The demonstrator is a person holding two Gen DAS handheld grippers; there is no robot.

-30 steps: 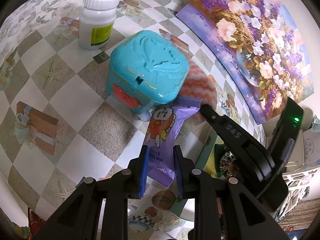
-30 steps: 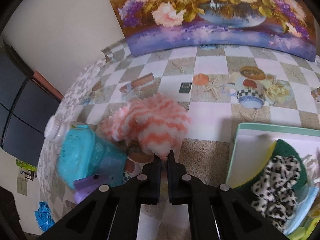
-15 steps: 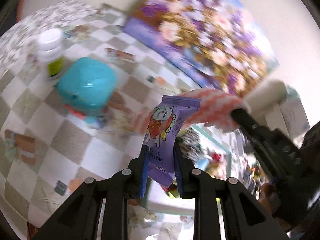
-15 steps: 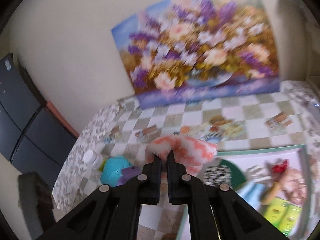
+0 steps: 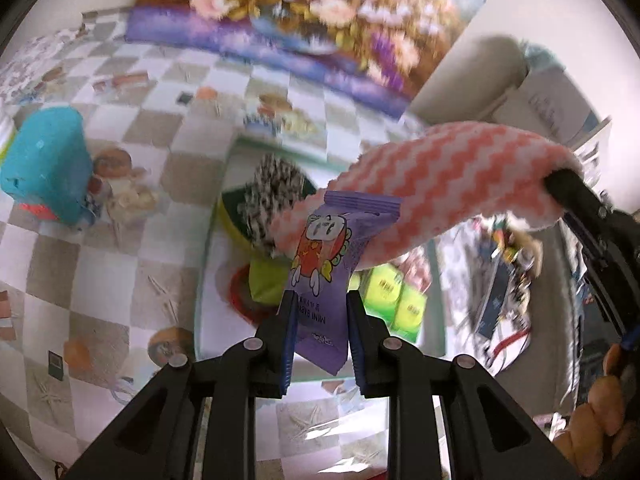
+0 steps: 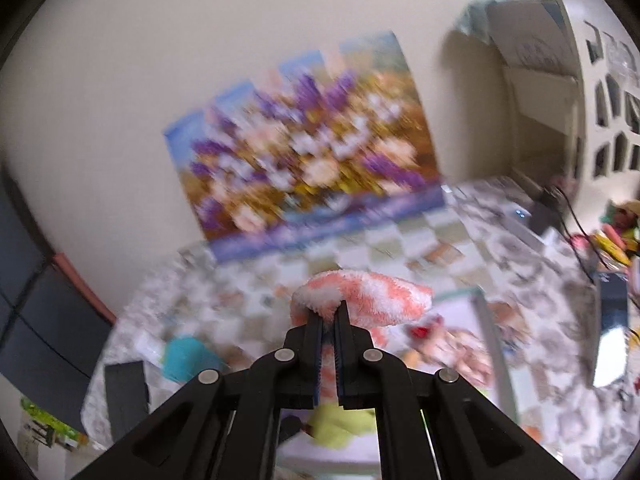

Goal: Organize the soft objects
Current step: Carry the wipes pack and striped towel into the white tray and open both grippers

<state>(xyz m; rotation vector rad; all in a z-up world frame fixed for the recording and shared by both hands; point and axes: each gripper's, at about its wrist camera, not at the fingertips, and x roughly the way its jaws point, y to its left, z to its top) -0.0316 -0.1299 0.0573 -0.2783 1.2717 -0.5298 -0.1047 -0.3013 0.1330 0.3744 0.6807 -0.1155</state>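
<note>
The table (image 5: 100,256) with the checked flowery cloth now lies lower than a second ago. Both things were lifted off it. They hang over the white tray with a green rim (image 5: 208,240). The right gripper (image 6: 328,320) has its fingers shut tight on the fluffy pink-and-white zigzag cloth (image 5: 448,176). The left gripper (image 5: 320,308) squeezes the small purple snack packet (image 5: 324,256). I think both go into the tray next.
</note>
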